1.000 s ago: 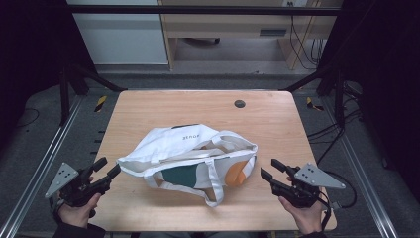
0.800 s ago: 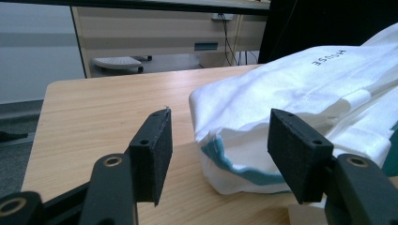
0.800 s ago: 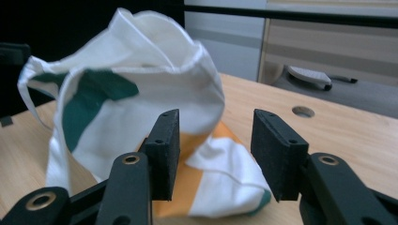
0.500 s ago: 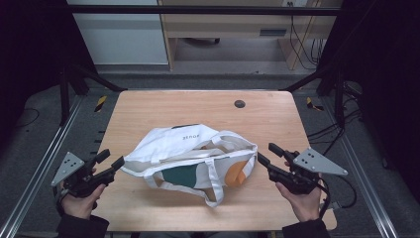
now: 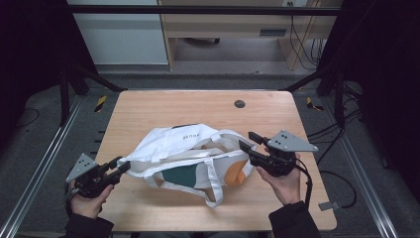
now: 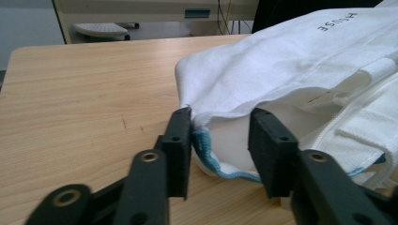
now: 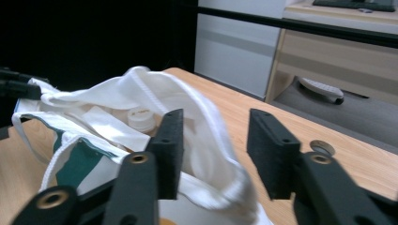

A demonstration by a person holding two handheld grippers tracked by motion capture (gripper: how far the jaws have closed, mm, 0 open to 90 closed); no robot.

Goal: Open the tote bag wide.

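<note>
As fingers close, both grippers (image 5: 124,166) (image 5: 249,142) straddle tote bag (image 5: 183,148) edges.

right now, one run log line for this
bag on table | left gripper closing around bag corner | right gripper closing around bag rim

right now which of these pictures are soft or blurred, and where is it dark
High view: sharp, the light wooden table evenly lit, its surroundings nearly black. Left gripper view: the white fabric tote bag crisp, the near black tongs soft. Right gripper view: bag rim smeared by blur, the left background black.
</note>
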